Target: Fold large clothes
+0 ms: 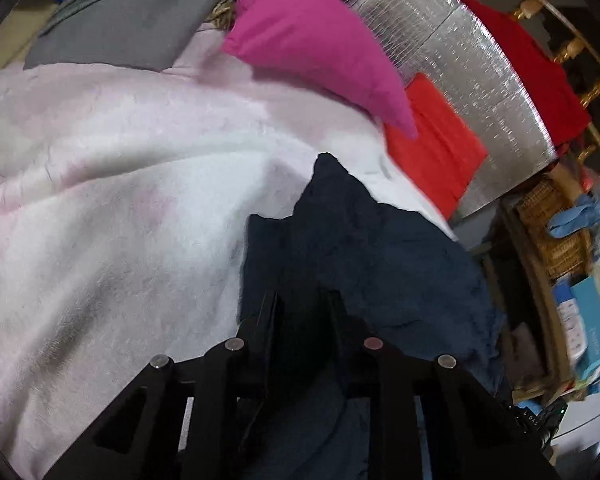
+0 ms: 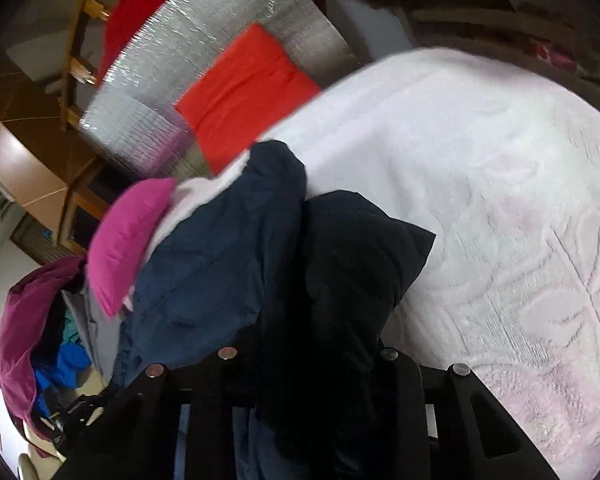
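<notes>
A dark navy garment (image 1: 380, 248) lies bunched on a pale pink bedspread (image 1: 120, 184). My left gripper (image 1: 302, 300) is shut on a fold of the navy cloth, which drapes between and below the fingers. In the right wrist view the same navy garment (image 2: 220, 248) hangs in a heap over the bedspread (image 2: 500, 184). My right gripper (image 2: 320, 344) is shut on a darker fold of it (image 2: 352, 264); the cloth hides the fingertips.
A magenta pillow (image 1: 312, 44), an orange-red folded item (image 1: 432, 140), a grey folded cloth (image 1: 128, 20) and a silver quilted mat (image 1: 472, 76) lie at the bed's far side. A wicker shelf (image 1: 556, 240) stands to the right. A clothes pile (image 2: 56, 344) lies at left.
</notes>
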A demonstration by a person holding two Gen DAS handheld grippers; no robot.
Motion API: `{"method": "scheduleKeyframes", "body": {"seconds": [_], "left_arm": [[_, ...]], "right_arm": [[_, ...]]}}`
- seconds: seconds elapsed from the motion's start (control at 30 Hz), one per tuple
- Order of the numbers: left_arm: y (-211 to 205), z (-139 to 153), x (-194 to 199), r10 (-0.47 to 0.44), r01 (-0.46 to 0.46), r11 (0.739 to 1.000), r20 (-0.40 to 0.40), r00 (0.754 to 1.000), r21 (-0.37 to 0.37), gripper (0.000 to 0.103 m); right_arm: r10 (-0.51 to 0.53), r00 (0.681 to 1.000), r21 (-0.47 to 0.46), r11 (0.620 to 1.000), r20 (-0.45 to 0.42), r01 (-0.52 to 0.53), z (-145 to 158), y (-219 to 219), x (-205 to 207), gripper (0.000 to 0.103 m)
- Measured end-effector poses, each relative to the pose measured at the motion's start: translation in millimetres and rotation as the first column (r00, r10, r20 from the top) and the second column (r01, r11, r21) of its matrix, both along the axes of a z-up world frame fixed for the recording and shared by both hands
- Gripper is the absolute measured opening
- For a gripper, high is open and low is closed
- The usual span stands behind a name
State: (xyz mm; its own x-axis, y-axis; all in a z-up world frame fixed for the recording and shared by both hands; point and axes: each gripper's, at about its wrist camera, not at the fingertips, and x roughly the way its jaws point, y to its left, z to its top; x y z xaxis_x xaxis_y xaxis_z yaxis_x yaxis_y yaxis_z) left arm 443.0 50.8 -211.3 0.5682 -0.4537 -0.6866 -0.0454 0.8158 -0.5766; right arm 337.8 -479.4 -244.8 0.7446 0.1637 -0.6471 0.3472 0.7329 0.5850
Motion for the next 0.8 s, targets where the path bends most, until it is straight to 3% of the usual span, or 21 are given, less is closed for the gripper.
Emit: {"method": "scheduleKeyframes", "body": {"seconds": [0.07, 0.13, 0.23, 0.33, 0.47, 0.57, 0.63, 0.8], "left_arm": [[0, -11, 3, -0.001, 0.002, 1.000, -0.053, 0.999, 0.007, 0.029], [3, -11, 2, 0.022, -0.021, 1.000, -0.068, 0.997, 0.024, 0.039], [4, 4, -5, 0.046, -0.043, 0.995, -0.025, 0.999, 0.094, 0.049], [-7, 29, -20, 0.059, -0.076, 0.968, 0.079, 0.995, 0.239, 0.063], [-29, 54, -39, 0.013, -0.092, 0.926, 0.211, 0.977, 0.367, 0.065], [-46, 64, -51, -0.024, -0.098, 0.896, 0.267, 0.963, 0.432, 0.066], [-53, 67, -46, -0.043, -0.097, 0.883, 0.285, 0.958, 0.459, 0.066], [-68, 71, -53, -0.098, -0.079, 0.858, 0.312, 0.945, 0.508, 0.066]], "right_arm": [[-0.005, 0.995, 0.032, 0.999, -0.098, 0.008, -21, -5, 5, 0.039], [-0.009, 0.995, 0.074, 0.997, -0.096, 0.016, -24, -8, 3, 0.044], [-0.023, 0.993, 0.034, 0.999, -0.120, 0.027, -11, -11, -7, 0.058], [-0.053, 0.991, -0.016, 0.999, -0.124, 0.052, 1, -16, -20, 0.058], [-0.134, 0.991, -0.118, 0.984, -0.008, 0.132, 26, -16, -37, 0.058], [-0.080, 0.995, -0.183, 0.979, 0.066, 0.091, 43, 6, -38, 0.057], [-0.009, 0.995, -0.222, 0.975, 0.099, 0.031, 51, 25, -36, 0.044], [0.133, 0.990, -0.269, 0.956, 0.047, -0.116, 43, 67, -21, 0.041]]}}
